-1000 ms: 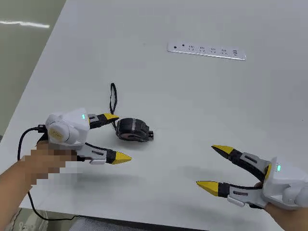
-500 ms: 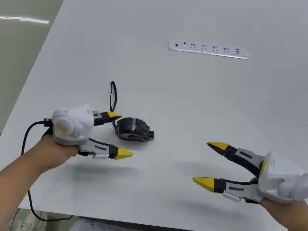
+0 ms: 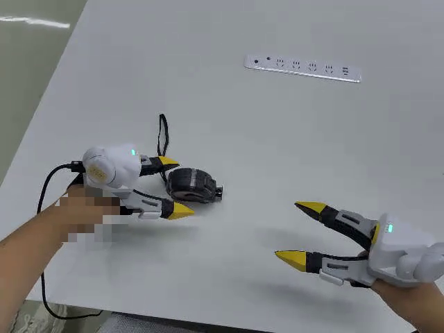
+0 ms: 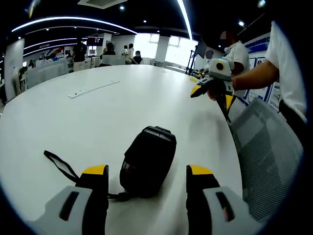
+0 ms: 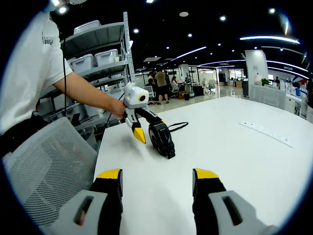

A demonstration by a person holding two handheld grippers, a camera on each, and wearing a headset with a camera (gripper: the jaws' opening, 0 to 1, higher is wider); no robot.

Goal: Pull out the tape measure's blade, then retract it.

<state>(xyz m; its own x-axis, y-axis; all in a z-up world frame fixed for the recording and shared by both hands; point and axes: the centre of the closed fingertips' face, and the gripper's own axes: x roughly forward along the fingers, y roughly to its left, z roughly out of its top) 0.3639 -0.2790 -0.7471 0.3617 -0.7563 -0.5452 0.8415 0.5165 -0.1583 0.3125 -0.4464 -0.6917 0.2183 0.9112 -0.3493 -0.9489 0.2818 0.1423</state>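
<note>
The left claw [image 3: 175, 184] is gaping wide, with the tape measure [image 3: 194, 186] lying ungripped between and just beyond its tips. The right claw [image 3: 297, 232] is hovering wide open, well apart. If the left claw closes off-centre, it is probably risking shoving the case away instead of gripping it.

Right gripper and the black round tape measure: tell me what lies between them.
Nothing but bare white tabletop: in the head view the stretch from the right gripper to the black round tape measure is empty.
</note>
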